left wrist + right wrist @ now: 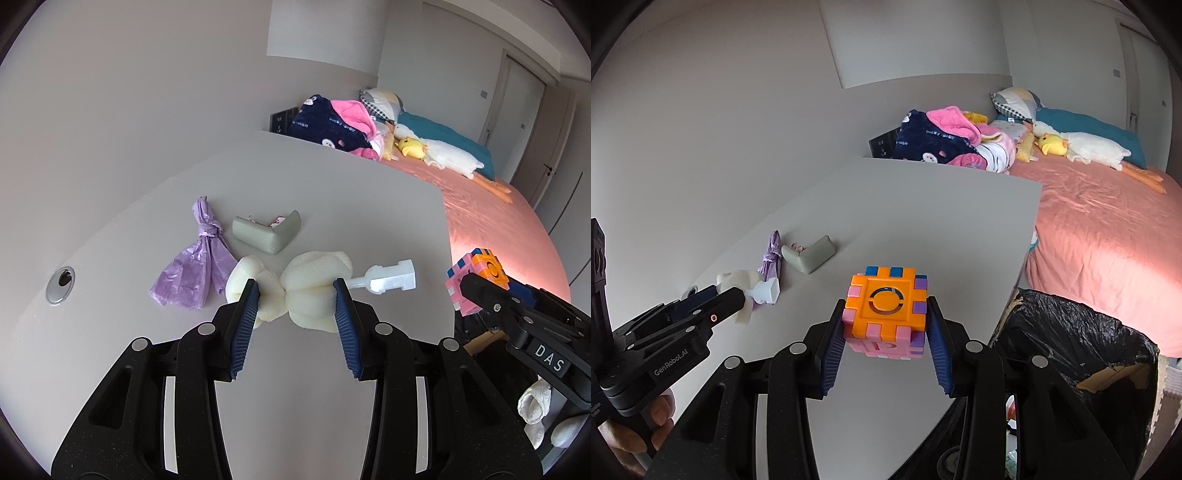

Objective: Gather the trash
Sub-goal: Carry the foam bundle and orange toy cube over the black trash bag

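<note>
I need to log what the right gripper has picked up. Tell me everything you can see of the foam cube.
The foam cube is built from interlocking foam panels: an orange top face with a round cut-out disc, pink sides, and blue and purple tabs along the edges. It sits upright, clamped on two opposite sides by the right gripper, above the white table. Whether it touches the table cannot be told. The black-lined trash bin stands to its right.

A home bedroom: a bed [1108, 229] with a pink sheet, pillows [1015, 98], crumpled blankets [945, 144] and a stuffed goose [1097, 147] sits beside a white desk [923, 221], plain walls around.
</note>
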Demonstrator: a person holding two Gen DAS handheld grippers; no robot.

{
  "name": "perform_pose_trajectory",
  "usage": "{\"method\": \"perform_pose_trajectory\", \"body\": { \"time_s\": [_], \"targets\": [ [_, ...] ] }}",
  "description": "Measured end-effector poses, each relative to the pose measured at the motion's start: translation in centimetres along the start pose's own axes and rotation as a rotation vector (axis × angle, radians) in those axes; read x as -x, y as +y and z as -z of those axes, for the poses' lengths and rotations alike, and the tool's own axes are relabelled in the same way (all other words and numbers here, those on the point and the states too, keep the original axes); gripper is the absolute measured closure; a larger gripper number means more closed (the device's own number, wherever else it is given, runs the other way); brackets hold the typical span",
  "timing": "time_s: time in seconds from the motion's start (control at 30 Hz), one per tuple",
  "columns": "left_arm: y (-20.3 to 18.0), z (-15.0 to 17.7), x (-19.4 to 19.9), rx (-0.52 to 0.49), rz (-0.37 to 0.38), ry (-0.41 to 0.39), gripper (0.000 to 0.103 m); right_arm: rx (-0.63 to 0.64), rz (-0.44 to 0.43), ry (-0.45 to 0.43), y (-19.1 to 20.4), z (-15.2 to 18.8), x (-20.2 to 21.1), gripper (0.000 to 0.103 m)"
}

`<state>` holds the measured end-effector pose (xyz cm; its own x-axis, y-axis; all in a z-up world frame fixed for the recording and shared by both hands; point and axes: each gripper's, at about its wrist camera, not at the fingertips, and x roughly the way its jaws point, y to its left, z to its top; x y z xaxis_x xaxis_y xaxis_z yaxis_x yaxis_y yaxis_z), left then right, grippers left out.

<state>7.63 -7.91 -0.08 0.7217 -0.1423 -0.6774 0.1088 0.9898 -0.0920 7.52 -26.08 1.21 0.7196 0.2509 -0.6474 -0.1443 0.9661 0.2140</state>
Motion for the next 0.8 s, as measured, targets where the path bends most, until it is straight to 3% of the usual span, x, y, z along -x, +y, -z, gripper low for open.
{"method": "perform_pose_trajectory", "body": {
  "time_s": [0.8],
  "targets": [
    [-8.9, 1.1, -0.1, -0.103, 0.113, 0.025, 0.062, -0.085, 0.083, -0.056, -6.8, 2.1, 5.2, 0.060]
  ]
}}
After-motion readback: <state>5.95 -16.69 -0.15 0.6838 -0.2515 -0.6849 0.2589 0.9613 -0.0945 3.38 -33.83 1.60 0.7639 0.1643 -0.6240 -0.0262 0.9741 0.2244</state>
